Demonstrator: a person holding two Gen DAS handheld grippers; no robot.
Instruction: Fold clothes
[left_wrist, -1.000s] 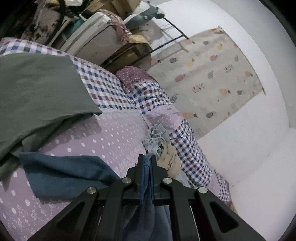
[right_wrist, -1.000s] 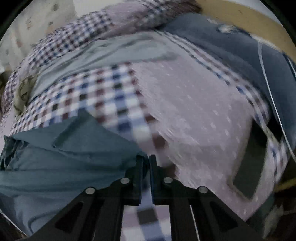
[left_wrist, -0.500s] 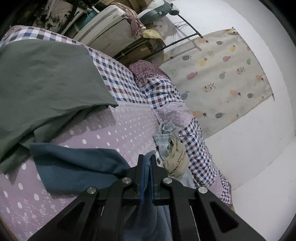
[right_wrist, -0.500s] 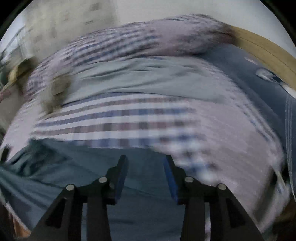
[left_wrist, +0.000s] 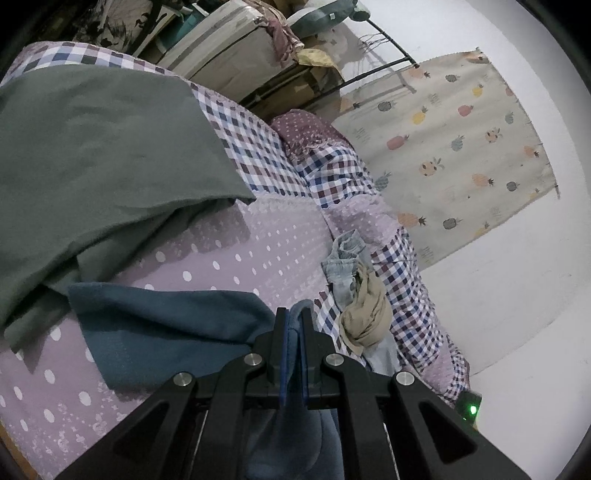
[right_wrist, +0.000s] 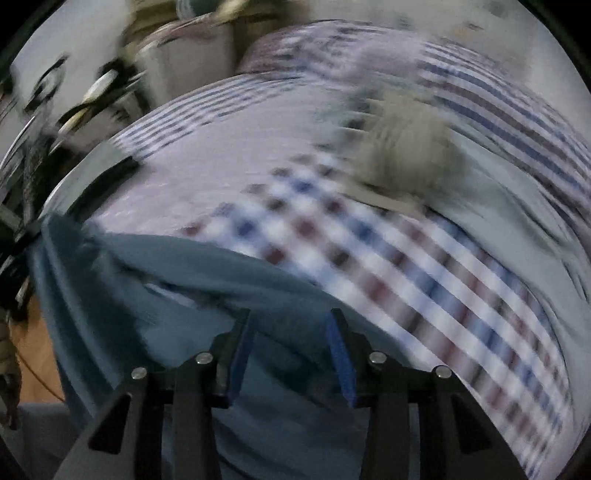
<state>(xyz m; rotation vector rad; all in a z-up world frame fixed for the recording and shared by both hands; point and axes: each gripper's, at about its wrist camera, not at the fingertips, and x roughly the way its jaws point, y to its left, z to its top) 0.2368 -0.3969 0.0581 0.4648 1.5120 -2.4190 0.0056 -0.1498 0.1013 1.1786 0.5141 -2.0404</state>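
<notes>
Bed (left_wrist: 236, 258) fills both views, lilac dotted sheet with checked panels. Big grey-green cloth (left_wrist: 92, 147) lies spread over its far left part. The teal garment (left_wrist: 166, 325) lies on the sheet in front of my left gripper (left_wrist: 291, 325); one corner runs up between the fingers, jaws closed on that fabric, a fold of it bulging out the top. In the right wrist view the same teal garment (right_wrist: 184, 295) sits under my right gripper (right_wrist: 288, 328), jaws standing apart with nothing between them, only cloth below. That view is motion-blurred, so I cannot tell whether the pads touch the fabric.

Step in hand, as I judge it: mid-handling of the teal piece, left side held, right side free. It isn't a neat rectangle, edges are skewed and one flap lies over another. Next move likely calls for the right jaws to take an edge or corner matching the left hold, keeping the cloth taut so it doesn't bunch.

Small crumpled pile at the bed edge: pale blue garment (left_wrist: 345, 258) and tan garment (left_wrist: 365, 314), touching.

No readable writing or brand; wall cloth (left_wrist: 461, 147) carries only a pineapple print.
</notes>
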